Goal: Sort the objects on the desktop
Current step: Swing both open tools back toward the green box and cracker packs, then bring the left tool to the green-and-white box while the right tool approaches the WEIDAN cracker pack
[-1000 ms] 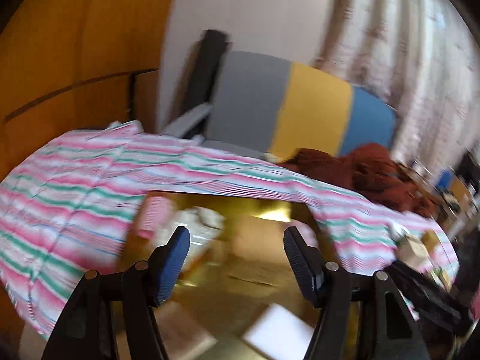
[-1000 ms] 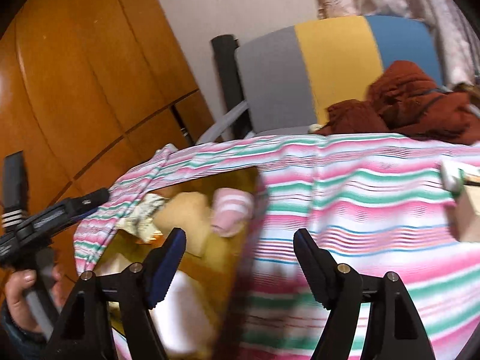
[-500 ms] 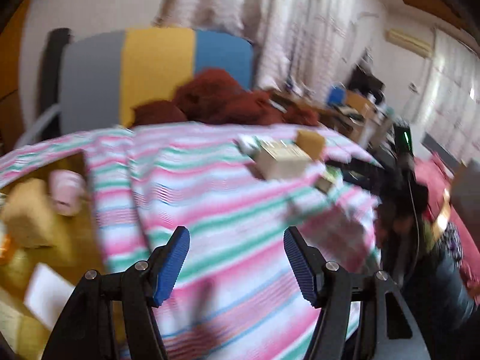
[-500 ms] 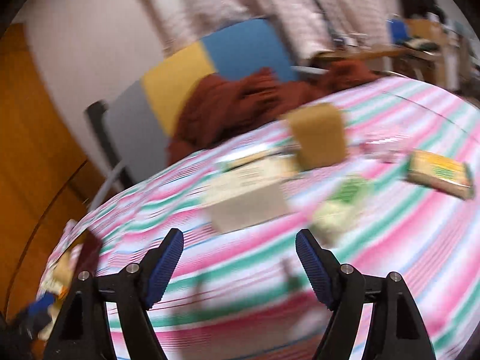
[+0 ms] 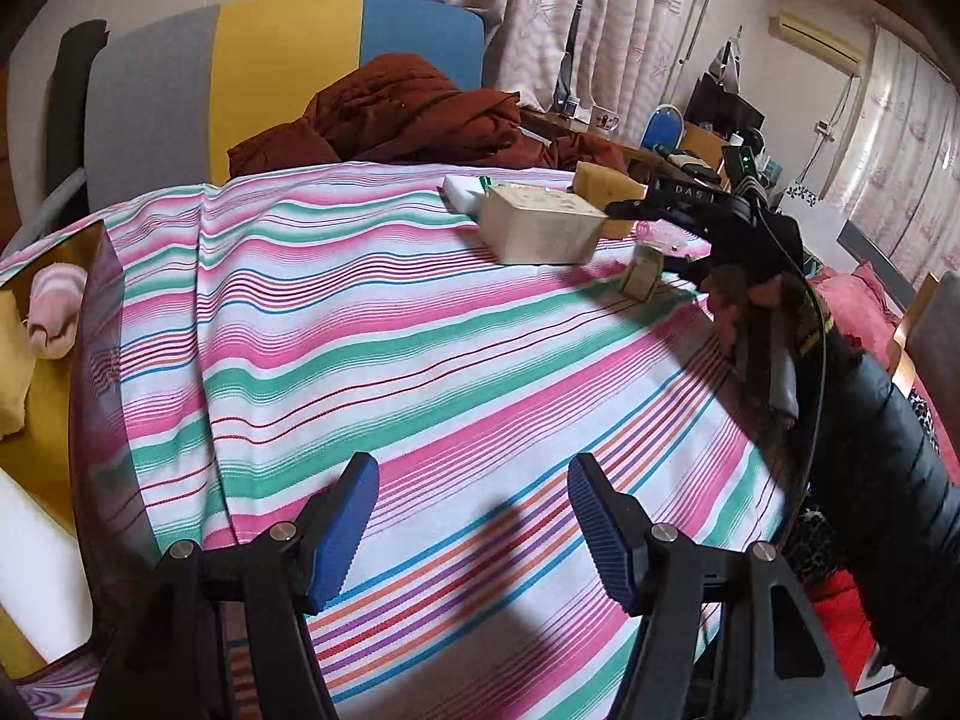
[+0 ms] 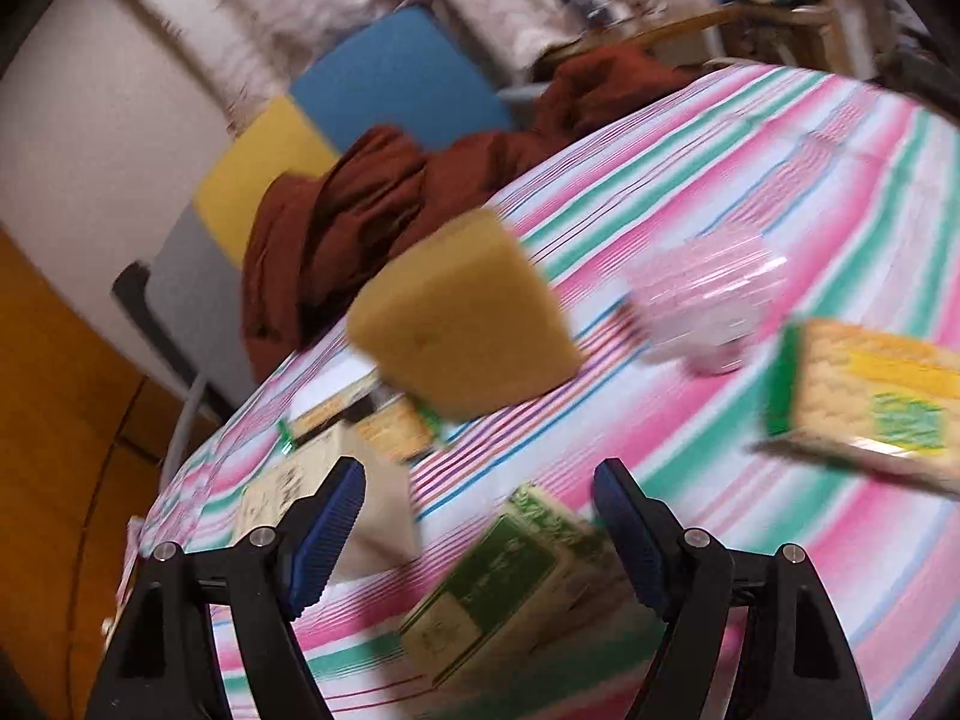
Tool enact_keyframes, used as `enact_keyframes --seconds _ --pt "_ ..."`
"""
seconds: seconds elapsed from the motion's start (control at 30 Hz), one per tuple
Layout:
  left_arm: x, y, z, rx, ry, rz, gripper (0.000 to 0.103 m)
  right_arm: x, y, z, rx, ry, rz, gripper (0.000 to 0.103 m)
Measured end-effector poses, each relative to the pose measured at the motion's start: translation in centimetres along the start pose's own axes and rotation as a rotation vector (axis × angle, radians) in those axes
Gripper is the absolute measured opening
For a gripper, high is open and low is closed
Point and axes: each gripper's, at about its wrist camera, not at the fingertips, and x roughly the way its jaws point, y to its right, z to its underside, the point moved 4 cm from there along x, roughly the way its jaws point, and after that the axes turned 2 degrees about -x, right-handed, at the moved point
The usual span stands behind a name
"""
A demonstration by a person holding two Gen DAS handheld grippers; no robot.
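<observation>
the worktop (image 5: 420, 324), under a pink, green and white striped cloth, fills the middle of both views. at the far left of the left wrist frame sits a gold-lined box (image 5: 42, 420) holding a pink rolled cloth (image 5: 51, 312). a rust-brown heap of fabric (image 5: 408, 120) lies at the upper centre, against a grey, yellow and blue chair back (image 5: 270, 72). in the upper right of that frame a cream box (image 5: 540, 225) rests on the cloth, with a yellow sponge (image 5: 603, 183) just behind it. in the right wrist frame, blurred, the sponge (image 6: 462, 324) sits at centre, a yellow-green packet (image 6: 870, 396) at the right edge, a clear pink cup (image 6: 708, 312) between them, and a green-labelled small box (image 6: 510, 582) low at centre. the left claw (image 5: 474, 534) is spread, holding nothing, above bare cloth. the right claw (image 6: 480, 546) is spread too, the small box lying between its tips; whether they touch it is unclear.
</observation>
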Motion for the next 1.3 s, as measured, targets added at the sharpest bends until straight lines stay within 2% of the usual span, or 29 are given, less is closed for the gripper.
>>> enact_keyframes --seconds 0.1,0.27,0.37,0.43,0.53,0.6,0.67,0.77,0.83,0.87,0.93,1.03,1.13,1.23,1.3 --pt "0.0 0.0 0.0 -0.006 0.000 0.003 0.067 0.7 -2.0 1.7 -0.041 -0.067 -0.092 0.080" --pt "0.1 0.1 0.3 -0.010 -0.008 0.008 0.067 0.4 -6.7 6.2 -0.110 -0.187 -0.316 0.081" --pt "0.2 0.1 0.5 -0.012 -0.014 0.010 0.067 -0.1 -9.1 8.7 -0.184 -0.231 -0.360 0.081" --pt "0.2 0.2 0.5 -0.006 -0.014 0.010 0.067 -0.8 -9.7 9.2 -0.215 -0.228 -0.337 0.081" --pt "0.3 0.0 0.5 -0.003 -0.015 0.012 0.067 -2.6 -8.4 7.1 -0.272 -0.113 -0.177 0.081" --pt "0.6 -0.1 0.4 -0.010 -0.017 0.014 0.067 -3.7 -6.1 4.7 -0.266 -0.035 -0.048 0.085" --pt "0.8 0.0 0.4 -0.016 -0.021 0.023 0.067 -5.1 -2.4 1.4 -0.218 0.049 0.147 0.087" --pt "1.2 0.5 0.2 -0.008 -0.023 0.036 0.067 -6.4 3.6 -3.1 -0.105 0.124 0.400 0.090" --pt "1.4 0.7 0.2 0.000 -0.026 0.038 0.067 -6.2 7.4 -5.1 -0.028 0.100 0.525 0.090" --pt "1.4 0.8 0.2 0.002 -0.026 0.041 0.067 -5.8 8.8 -5.6 0.005 0.084 0.560 0.090" --pt "1.4 0.8 0.1 0.003 -0.029 0.044 0.067 -5.3 11.1 -6.0 0.045 0.053 0.605 0.090" --pt "1.5 0.7 -0.1 -0.002 -0.029 0.047 0.067 -4.6 12.1 -5.7 0.060 0.001 0.593 0.090" --pt "1.6 0.9 -0.4 0.004 -0.027 0.048 0.067 -4.4 10.8 -4.6 0.026 -0.022 0.522 0.090" --pt "1.7 1.3 -0.9 0.022 -0.026 0.050 0.067 -3.4 7.6 -3.0 -0.041 -0.060 0.423 0.090" --pt "1.9 1.6 -1.4 0.043 -0.027 0.049 0.067 -3.3 5.8 -2.0 -0.081 -0.077 0.387 0.090"
